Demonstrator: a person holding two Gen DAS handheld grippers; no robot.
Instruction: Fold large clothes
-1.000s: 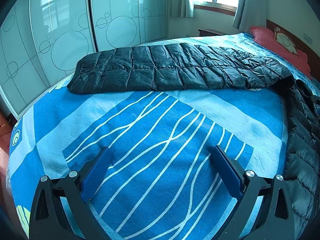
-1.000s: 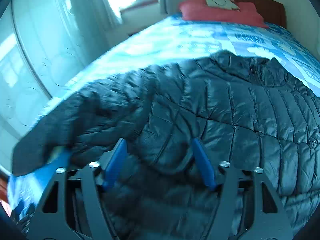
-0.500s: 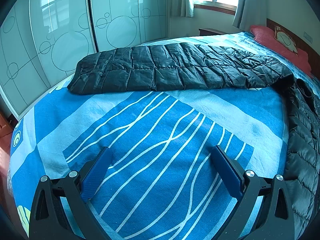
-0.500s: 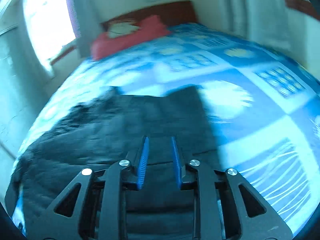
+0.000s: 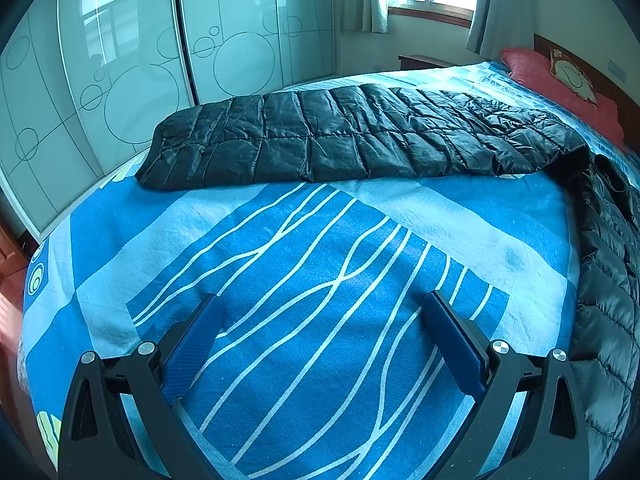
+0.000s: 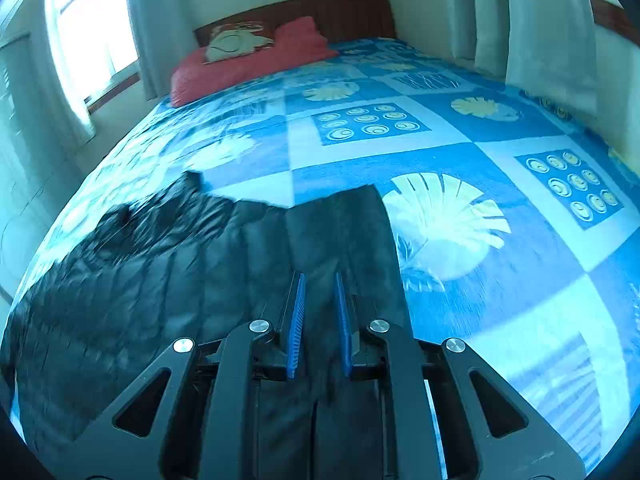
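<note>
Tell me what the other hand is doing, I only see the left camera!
Observer: The right hand-held gripper has its blue fingers nearly together, with a strip of the black jacket between them.
Child: Is it squeezing the jacket?
Observer: It looks so; the picture is blurry, but the strip runs right through the narrow gap.
Child: What's next to that bit?
Observer: Bare blue bedspread with a pale fan shape printed just right of the strip.
Child: Any pillow?
Observer: A red pillow lies against the brown headboard.

Black quilted jacket (image 5: 360,136); blue bedspread (image 5: 320,280) with white wavy lines; red pillow (image 6: 248,60); blue gripper pads (image 5: 192,344)
</note>
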